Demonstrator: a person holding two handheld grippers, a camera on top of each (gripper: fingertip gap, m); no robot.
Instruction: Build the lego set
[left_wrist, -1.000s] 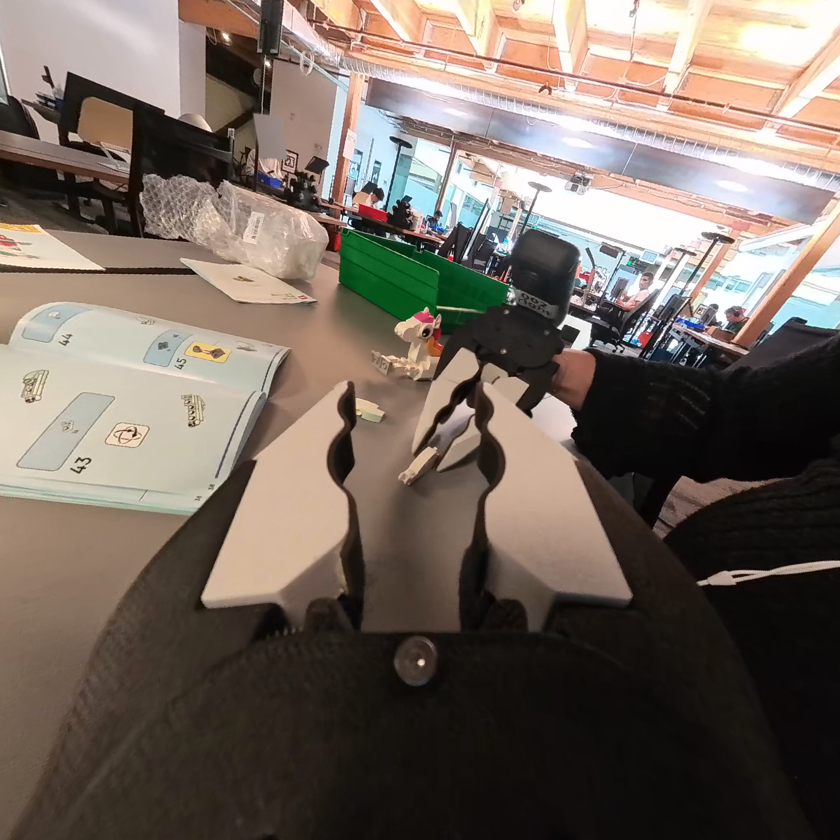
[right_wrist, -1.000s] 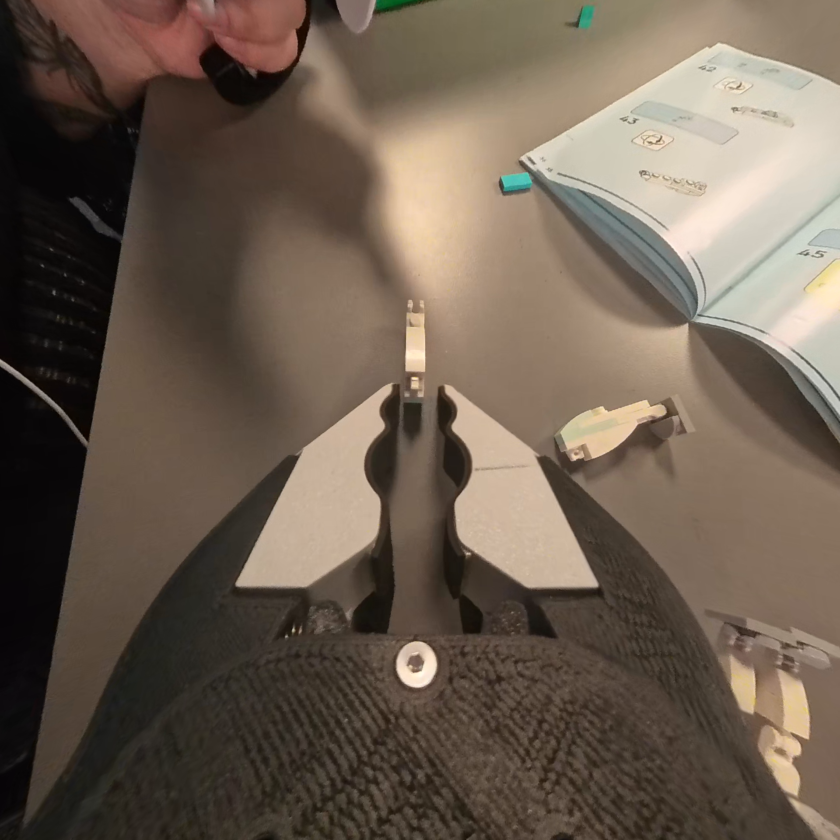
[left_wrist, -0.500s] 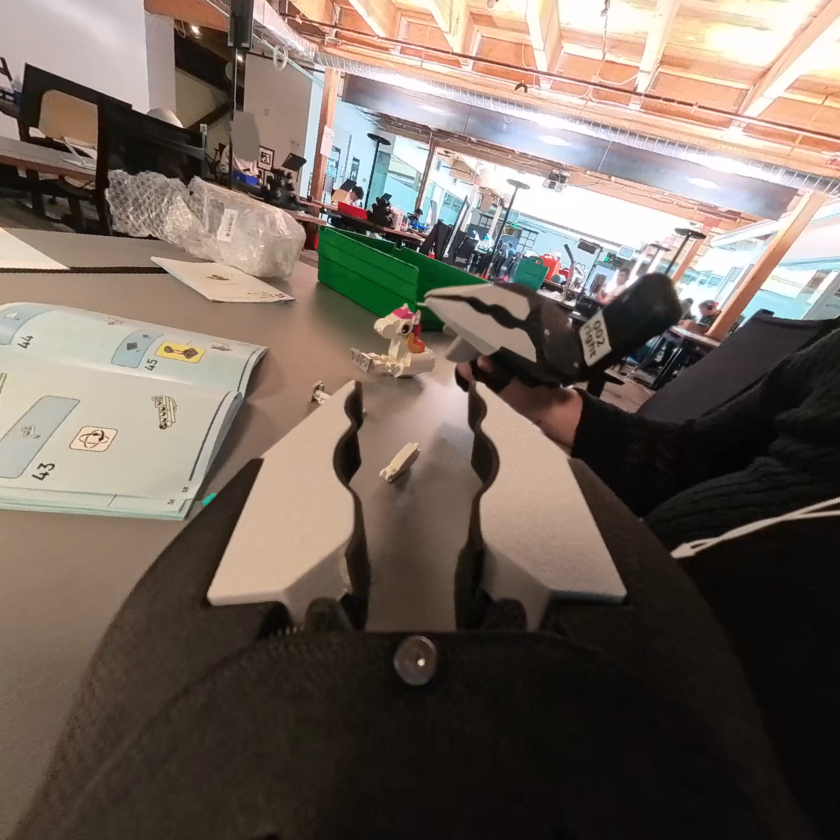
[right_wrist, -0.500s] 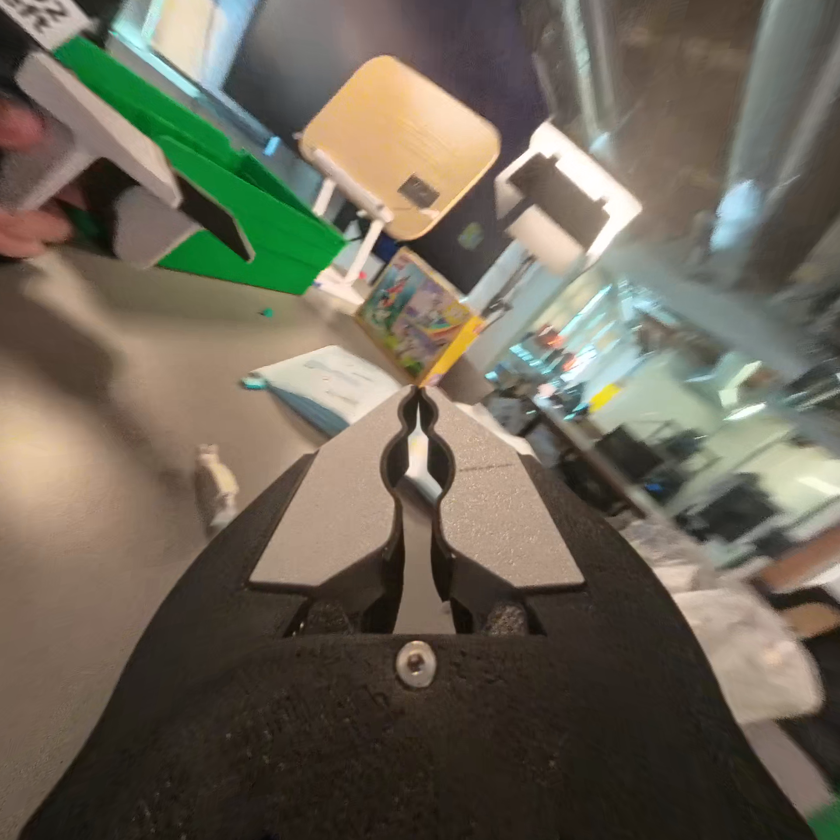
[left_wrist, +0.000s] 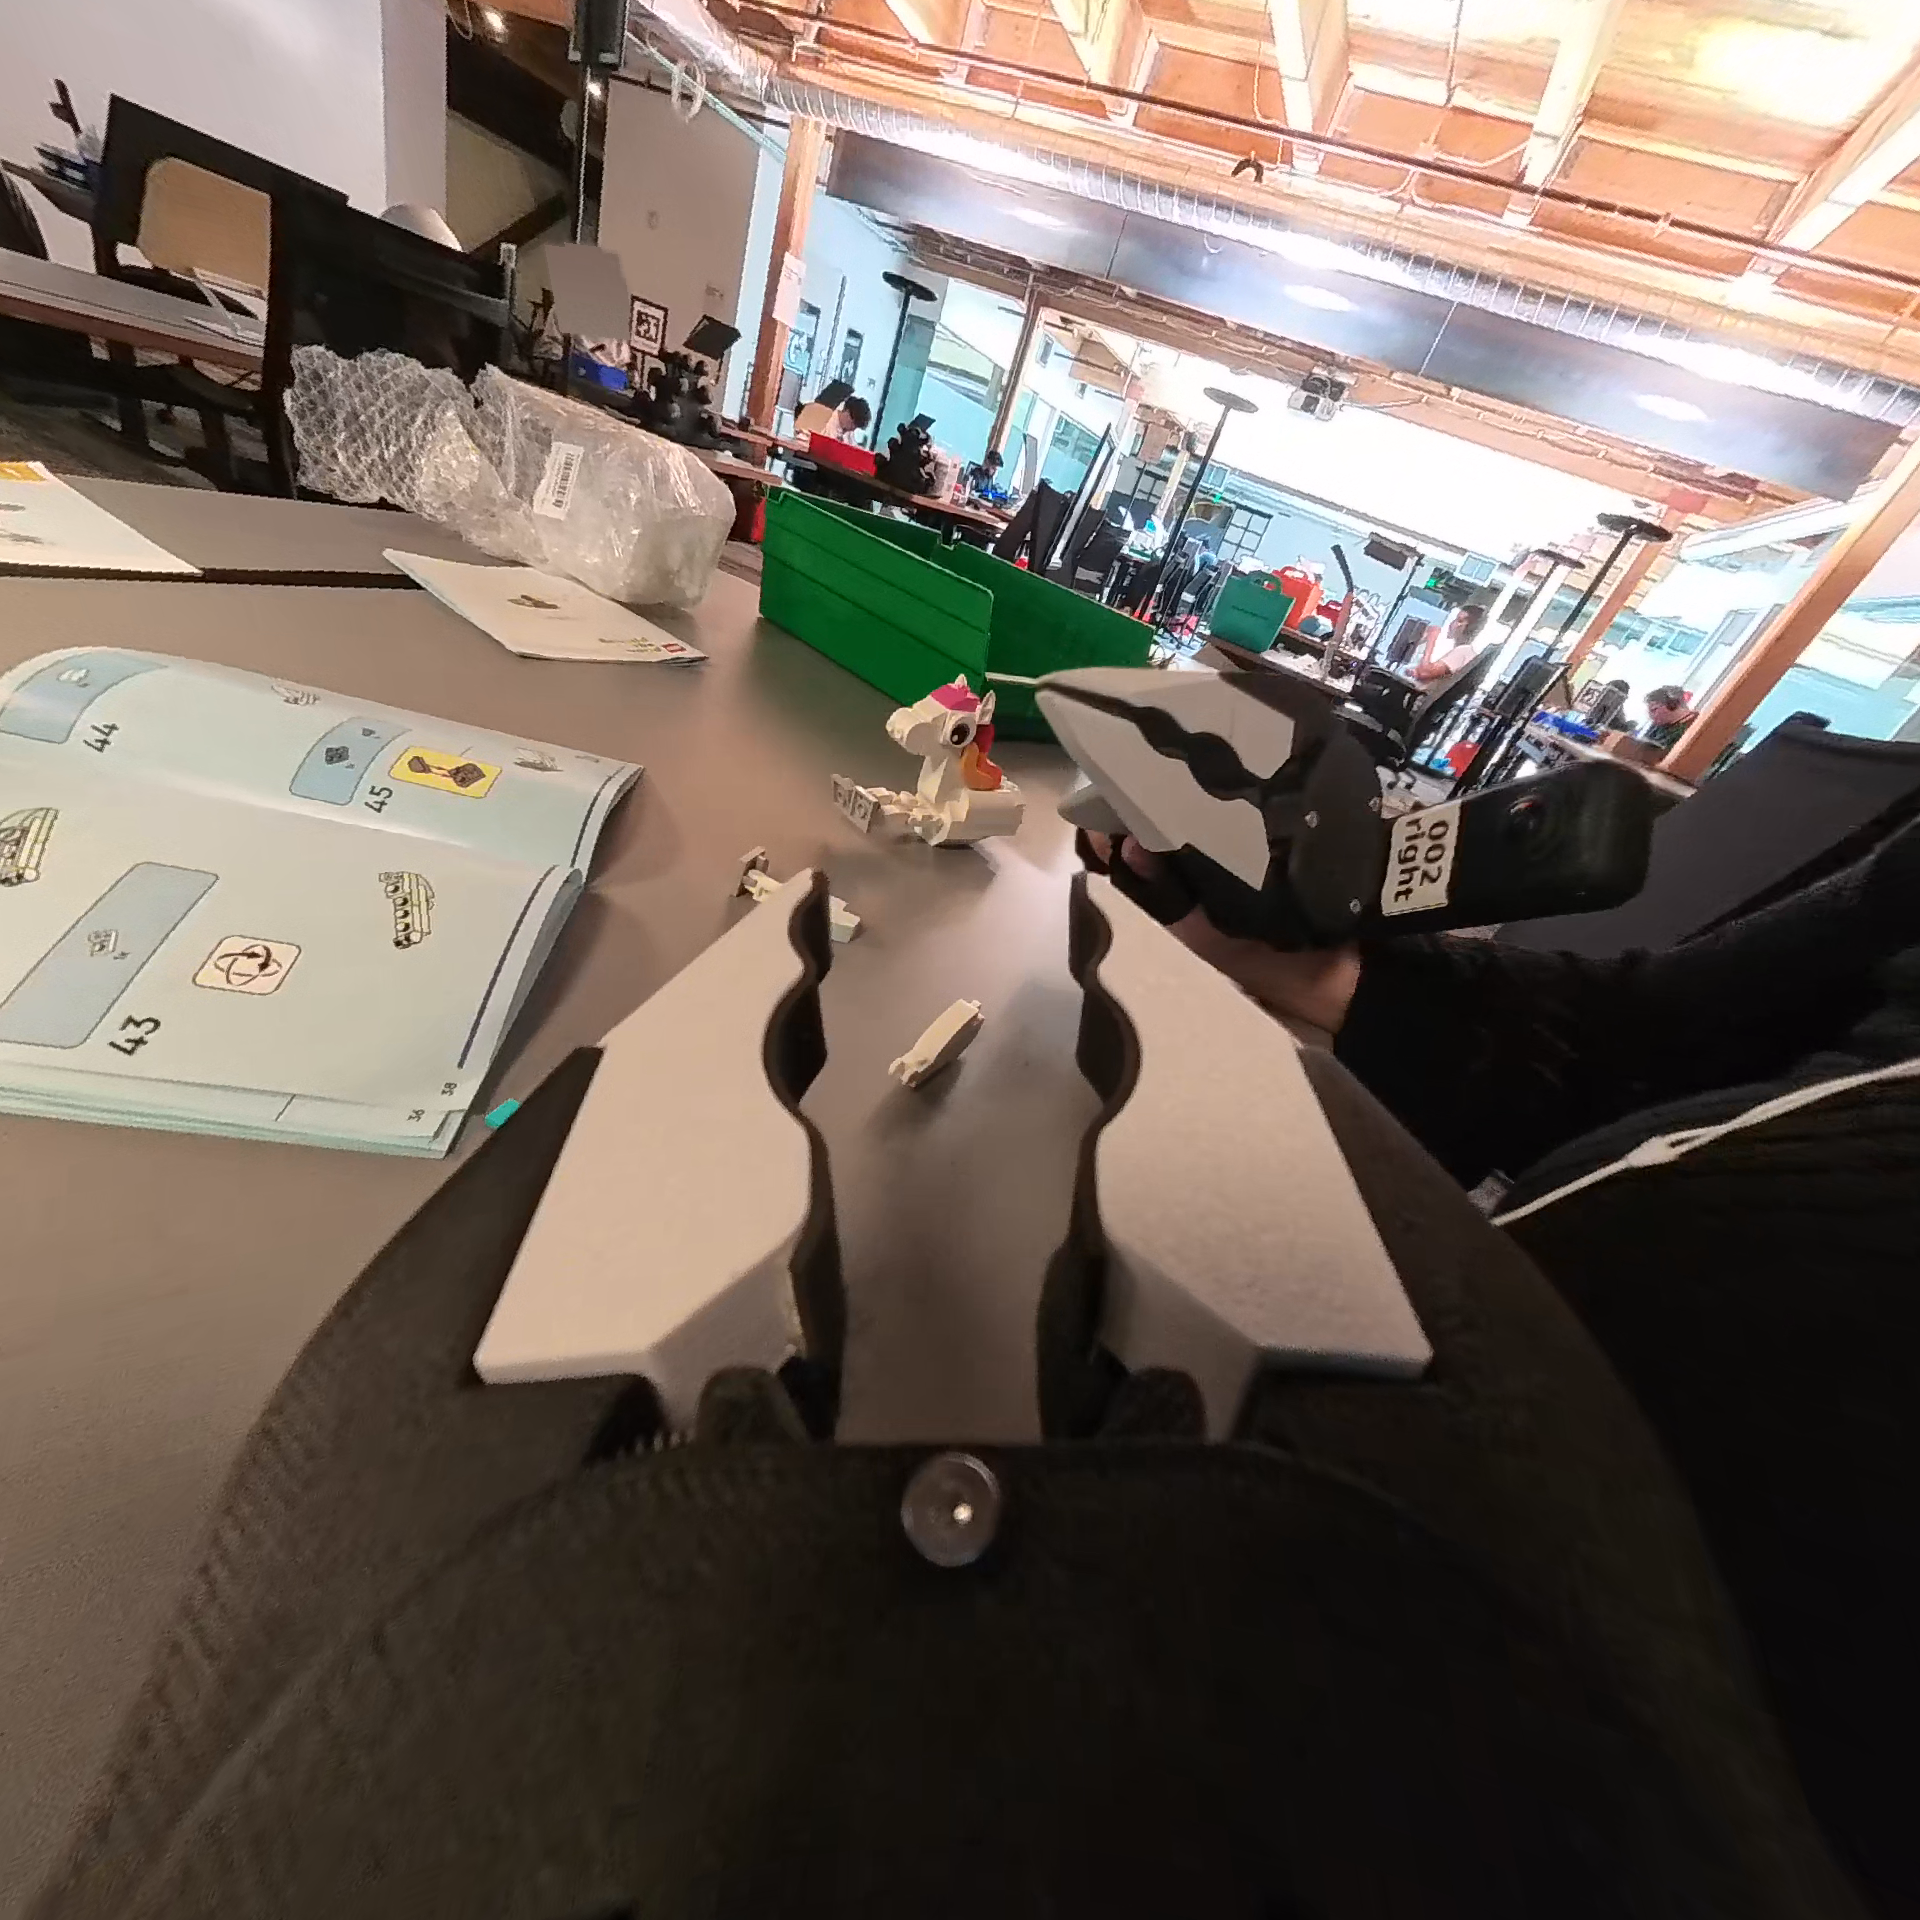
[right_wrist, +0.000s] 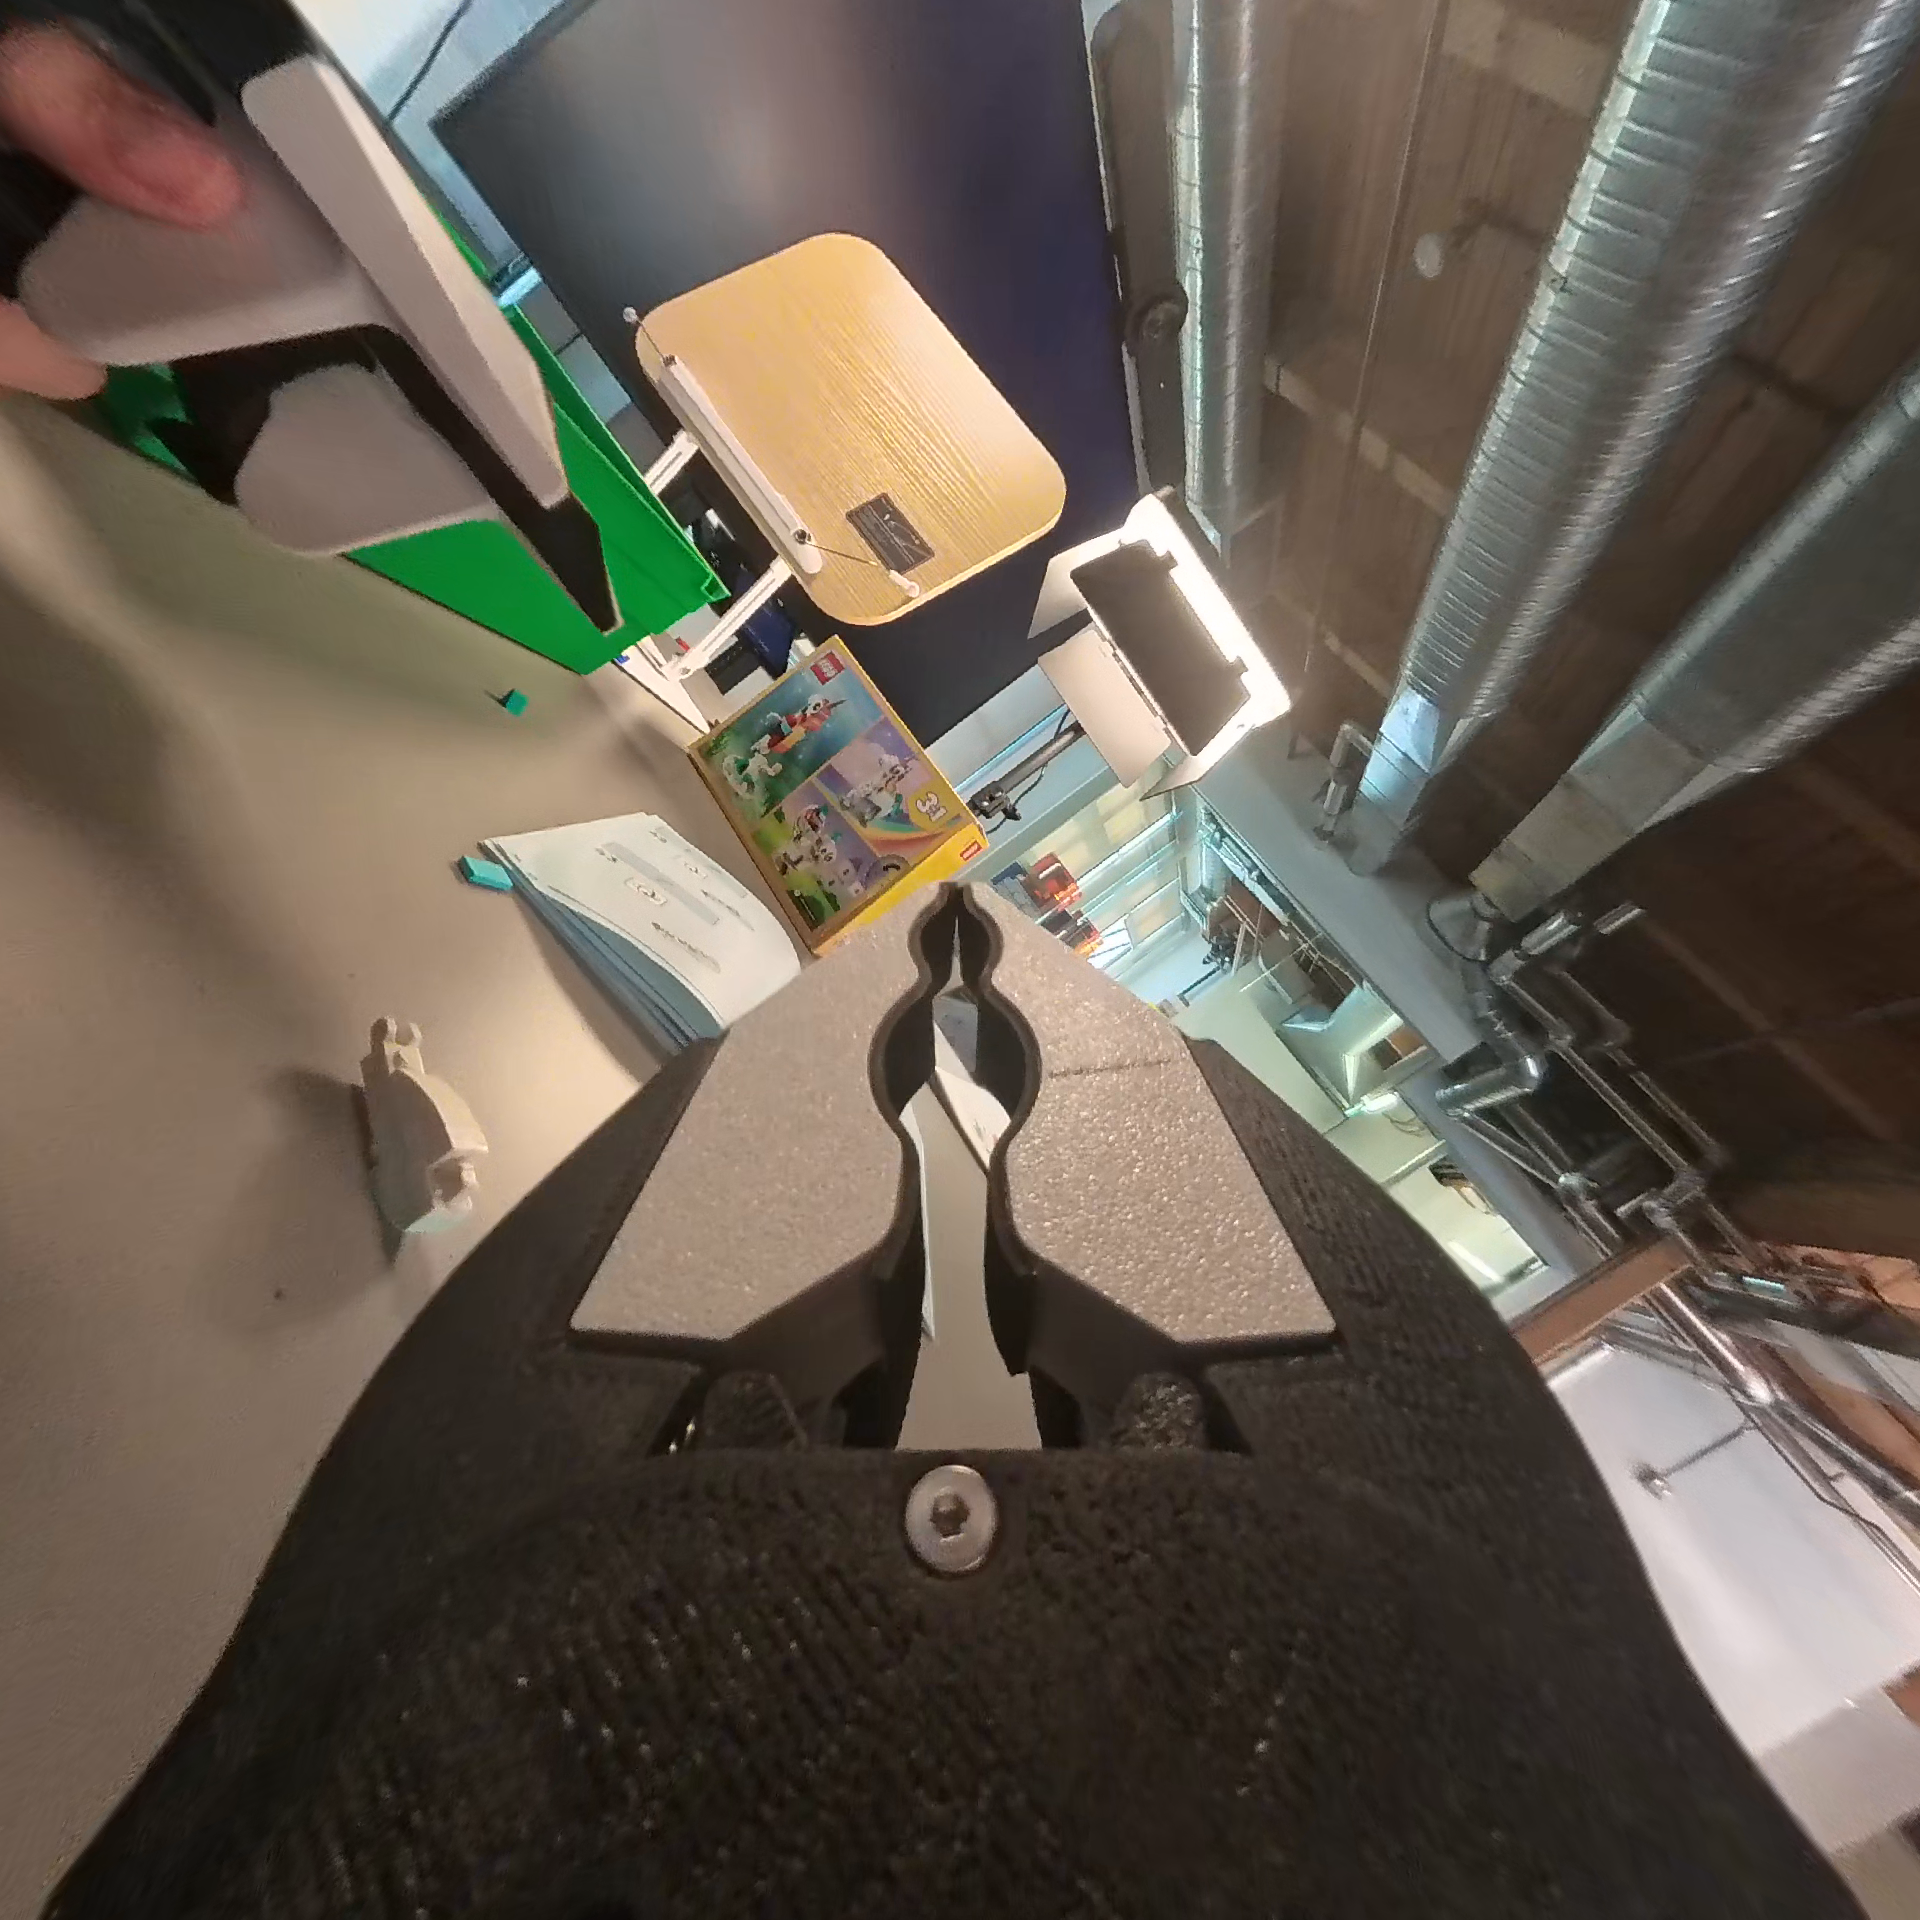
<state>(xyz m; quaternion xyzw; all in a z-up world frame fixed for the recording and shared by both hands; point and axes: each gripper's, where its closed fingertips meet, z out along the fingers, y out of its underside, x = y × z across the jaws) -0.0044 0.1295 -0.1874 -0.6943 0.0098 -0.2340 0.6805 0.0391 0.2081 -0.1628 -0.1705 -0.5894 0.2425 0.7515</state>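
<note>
Our left gripper (left_wrist: 948, 909) gaped wide; our right gripper (right_wrist: 958, 896) sat pinched together, empty.
The white piece (left_wrist: 935, 1040) lay at twelve o'clock; best straddle its long sides squarely, then squeeze gently.

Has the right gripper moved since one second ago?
Yes. The right gripper let go of the white piece, rose off the table, and is shut.

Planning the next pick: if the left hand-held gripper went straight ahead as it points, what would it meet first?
Probably the small white lego piece, lying on the table between the open fingers of the left hand-held gripper; depth is uncertain.
</note>
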